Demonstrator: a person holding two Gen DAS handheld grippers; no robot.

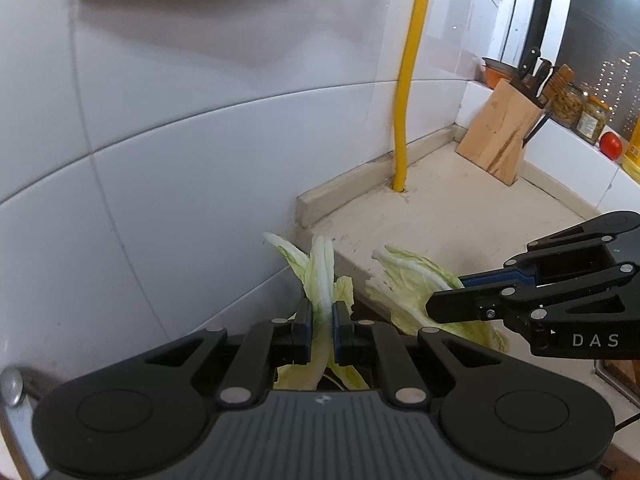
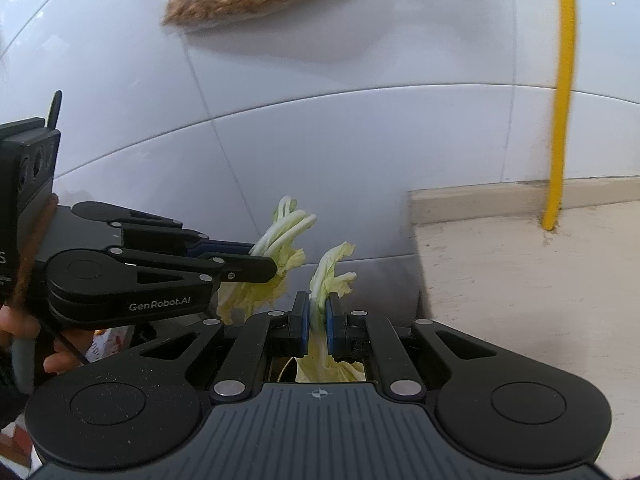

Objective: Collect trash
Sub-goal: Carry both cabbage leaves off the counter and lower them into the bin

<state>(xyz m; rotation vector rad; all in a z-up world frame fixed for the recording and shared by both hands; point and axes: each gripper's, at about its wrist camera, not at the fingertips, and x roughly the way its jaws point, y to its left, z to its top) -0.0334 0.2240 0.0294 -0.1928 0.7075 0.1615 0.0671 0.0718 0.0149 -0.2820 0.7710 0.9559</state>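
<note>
Left claw (image 1: 322, 322) and right claw (image 2: 318, 318) each pinch limp, light pale-green cabbage leaves (image 1: 320, 276) by their stiffer white ribs, lower centre.

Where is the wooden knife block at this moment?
In the left wrist view the wooden knife block stands at the far right corner of the counter, right of the yellow pipe and just left of the glass jars on the windowsill.

Both grippers' fingers (image 1: 303, 326) pinch cabbage leaves (image 1: 322, 276) beside countertop (image 1: 460, 208).
</note>
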